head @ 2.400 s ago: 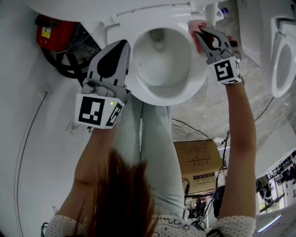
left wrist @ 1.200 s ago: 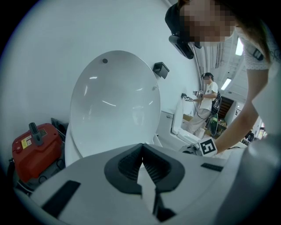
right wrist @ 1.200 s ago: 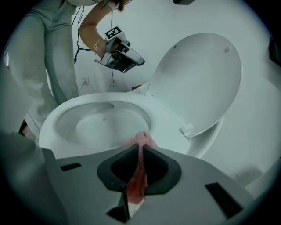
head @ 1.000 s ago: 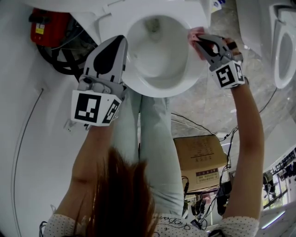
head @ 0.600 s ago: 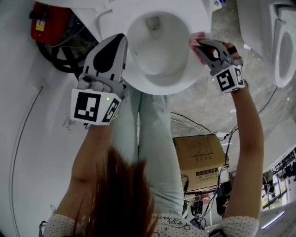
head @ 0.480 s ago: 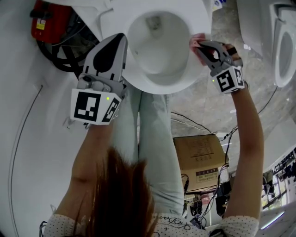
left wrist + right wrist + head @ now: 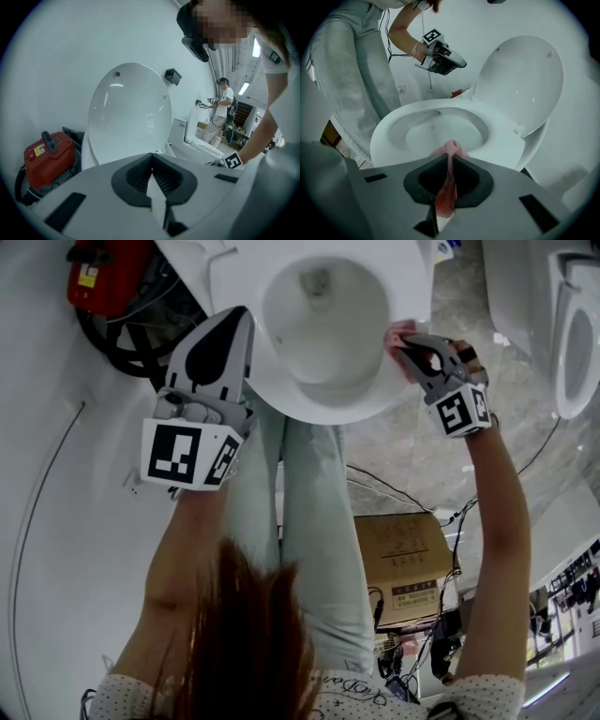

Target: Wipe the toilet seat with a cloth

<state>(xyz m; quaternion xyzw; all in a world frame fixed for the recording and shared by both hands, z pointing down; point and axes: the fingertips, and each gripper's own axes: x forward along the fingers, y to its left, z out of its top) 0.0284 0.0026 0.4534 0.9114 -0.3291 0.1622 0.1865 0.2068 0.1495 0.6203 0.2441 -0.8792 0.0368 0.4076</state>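
**A:** What stood at the far left?

**B:** A red canister [image 7: 101, 276] sat on the floor by the white wall, just beside the toilet's base.

**A:** State of the left tongs [image 7: 241, 315]?

**B:** Clenched, pads pressed together, with nothing between them. They were held in the air over the left edge of the toilet seat [image 7: 281, 395] and did not touch it. Their own camera faced the raised lid [image 7: 129, 112], which stood upright behind the bowl.

**A:** And the person?

**B:** The person stood at the front of the bowl, legs in pale trousers [image 7: 314, 502] close against the rim.

**A:** Location of the cloth [image 7: 401, 332]?

**B:** It was pink and pinched between the jaws of the right tongs [image 7: 405, 339]. Its bunched end stuck out past the tips and lay against the right side of the seat, at the inner rim. The rest of it ran back between the pads.

**A:** Anything further right?

**B:** A cardboard box [image 7: 405, 563] sat on the floor behind the person. A second toilet [image 7: 570, 348] stood well apart at the far right, on the stone-patterned floor.
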